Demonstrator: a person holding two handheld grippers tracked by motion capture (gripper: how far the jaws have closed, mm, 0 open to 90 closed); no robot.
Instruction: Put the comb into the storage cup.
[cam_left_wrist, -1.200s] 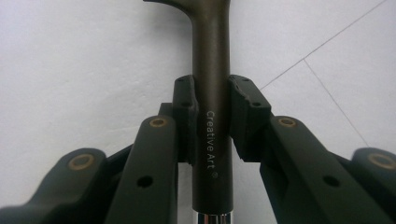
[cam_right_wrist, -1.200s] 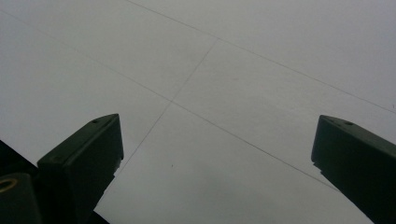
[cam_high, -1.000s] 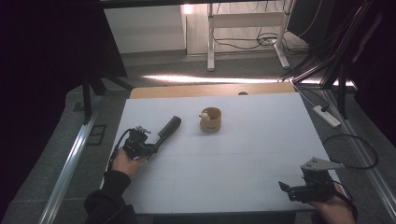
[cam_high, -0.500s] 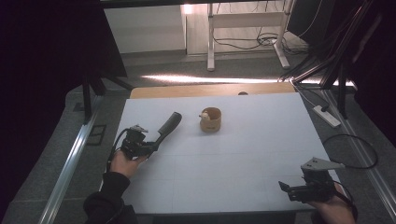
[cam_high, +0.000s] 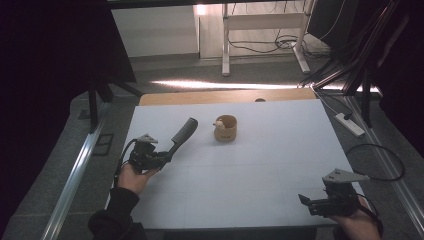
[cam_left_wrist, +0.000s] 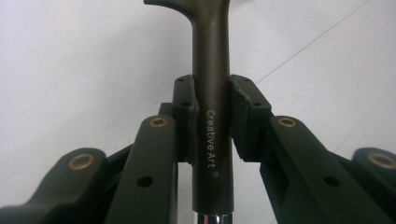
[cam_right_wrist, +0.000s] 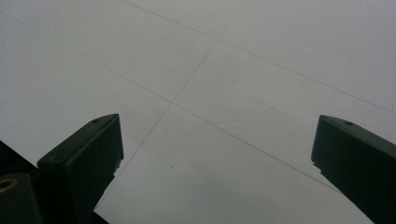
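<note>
A dark tool (cam_high: 182, 134) with a long handle marked "Creative Art" (cam_left_wrist: 212, 56) slants up and right over the left of the white table (cam_high: 270, 165). My left gripper (cam_high: 167, 152) is shut on that handle, and both pads (cam_left_wrist: 187, 112) press its sides in the left gripper view. A small tan cup (cam_high: 225, 129) with something pale at its rim stands just right of the tool's thick far end. At the table's front right, my right gripper (cam_high: 306, 204) stands open, its jaws wide apart (cam_right_wrist: 217, 135) over bare table with nothing between them.
A wooden strip (cam_high: 225, 96) borders the table's far edge. A power strip (cam_high: 348, 124) and cables lie on the floor to the right, a metal rail (cam_high: 75, 175) runs along the left, and desk legs (cam_high: 226, 45) stand beyond.
The left gripper has shifted slightly with the tool, and the tool's far end now sits a little higher in the picture. The right gripper has stayed put.
</note>
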